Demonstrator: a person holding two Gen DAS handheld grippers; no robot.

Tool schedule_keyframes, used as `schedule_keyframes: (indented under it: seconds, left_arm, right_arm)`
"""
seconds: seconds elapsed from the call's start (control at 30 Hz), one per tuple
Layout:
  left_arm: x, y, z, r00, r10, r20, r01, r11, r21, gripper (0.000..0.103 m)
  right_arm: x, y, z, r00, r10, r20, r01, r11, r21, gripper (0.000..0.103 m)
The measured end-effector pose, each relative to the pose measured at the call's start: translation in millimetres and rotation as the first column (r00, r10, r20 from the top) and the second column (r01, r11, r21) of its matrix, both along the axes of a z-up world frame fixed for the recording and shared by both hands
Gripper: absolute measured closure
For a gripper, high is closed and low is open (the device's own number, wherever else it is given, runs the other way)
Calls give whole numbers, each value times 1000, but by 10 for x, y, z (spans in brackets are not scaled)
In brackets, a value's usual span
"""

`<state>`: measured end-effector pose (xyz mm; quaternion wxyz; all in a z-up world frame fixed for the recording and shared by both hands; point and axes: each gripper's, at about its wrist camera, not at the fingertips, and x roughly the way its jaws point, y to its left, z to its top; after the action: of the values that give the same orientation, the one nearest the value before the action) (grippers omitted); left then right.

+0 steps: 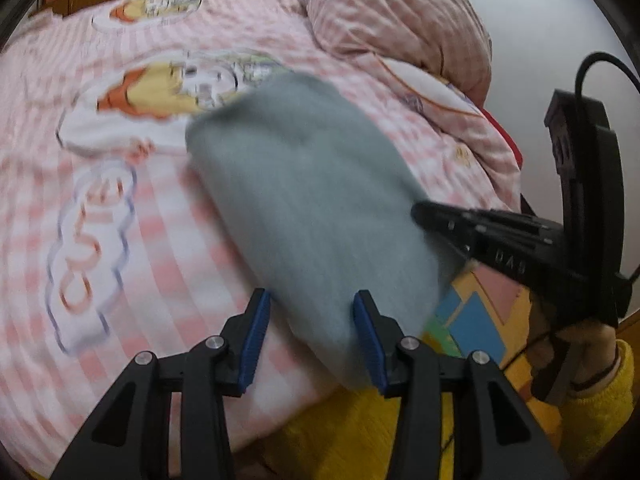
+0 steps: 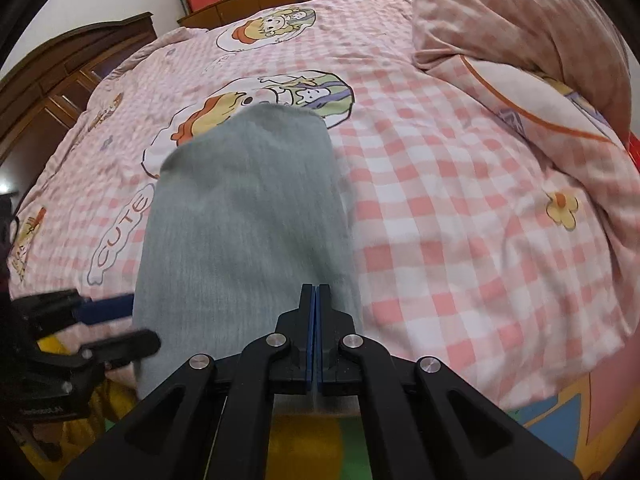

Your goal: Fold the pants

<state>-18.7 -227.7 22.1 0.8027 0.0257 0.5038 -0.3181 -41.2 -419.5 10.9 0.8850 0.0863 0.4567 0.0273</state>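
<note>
Pink-and-white checked bedding with cartoon prints covers the bed, which fills most of both views; dark wooden furniture stands at the far left, and a sill with red curtains runs along the far side. A bunched quilt in the same pink check is heaped at the far right, well apart from the work. The pants, grey and soft-looking, lie on the near part of the bed as a long narrow band running from the near edge toward the far side, their far end rounded over a cartoon print. Judging by that tidy, single-width shape, the lengthwise fold looks done, and the crosswise folds that would shorten the band appear to be left. The near end hangs at the bed's edge, above something yellow that I cannot identify. The left tool has its blue pads standing moderately apart at the near-left edge of the pants, with cloth lying between them but not visibly pinched. The right tool has its pads pressed fully together at the near-right edge of the pants; whether a thin layer of cloth is caught between them I cannot tell. Nothing lies on the open bedding beyond the pants, so the fold's path looks unobstructed; only the quilt crowds the far right.
</note>
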Motion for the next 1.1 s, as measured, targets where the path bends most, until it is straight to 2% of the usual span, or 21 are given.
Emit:
schedule_keyframes:
  seconds: [0.1,0.17,0.2,0.23,0.3,0.4,0.5,0.6,0.7,0.77,0.83,0.9,0.93,0.97,1.1]
  left_arm:
    - [-37,49,-2,1000,8,-24,-9,1000,-21,58]
    - [-41,85,64,1000,16,-10,-16,999,-30,58]
    - [-38,100,113,1000,24,8,-23,999,-37,58]
    - [-27,110,146,999,30,22,-29,999,-42,58]
    - [22,128,222,997,52,58,-49,998,-47,57]
    - [196,135,332,992,79,98,-73,995,-62,56]
    - [442,122,467,984,102,144,-84,989,-125,57]
    - [708,50,478,983,112,145,-88,983,-161,57]
    - [979,-28,368,987,111,116,-90,980,-177,64]
    - [1158,-83,222,992,105,74,-92,983,-159,69]
    - [1302,-115,92,993,110,50,-104,988,-115,81]
    - [1397,-99,46,989,125,74,-119,990,-78,86]
    - [1414,-77,57,986,139,91,-134,989,-60,75]
    - [1422,-26,91,981,161,106,-156,987,-48,70]
    - [1298,230,178,976,206,71,-200,976,-90,69]
  right_arm:
    - [-107,-20,48,1000,-7,6,7,1000,10,103]
    - [-166,-52,144,999,-14,42,12,998,57,99]
    - [-190,-78,216,997,-24,71,18,996,86,89]
    - [-194,-104,276,995,-42,95,32,994,100,70]
    - [-159,-151,371,988,-73,136,56,991,121,47]
    - [-35,-164,424,987,-60,151,36,987,156,48]
    - [86,-81,370,989,-37,140,20,992,124,48]
    - [158,-21,219,994,-29,101,19,995,100,48]
    - [215,-30,17,998,-49,44,45,994,95,48]
    - [228,-93,-140,997,-72,8,70,989,134,48]
    - [210,-190,-207,996,-92,5,89,972,215,47]
    - [197,-261,-234,995,-103,-5,100,959,265,47]
    - [191,-265,-229,995,-100,-4,98,959,268,47]
    - [180,-267,-212,995,-95,-2,92,960,264,47]
    - [142,-288,-79,994,-106,18,98,962,255,47]
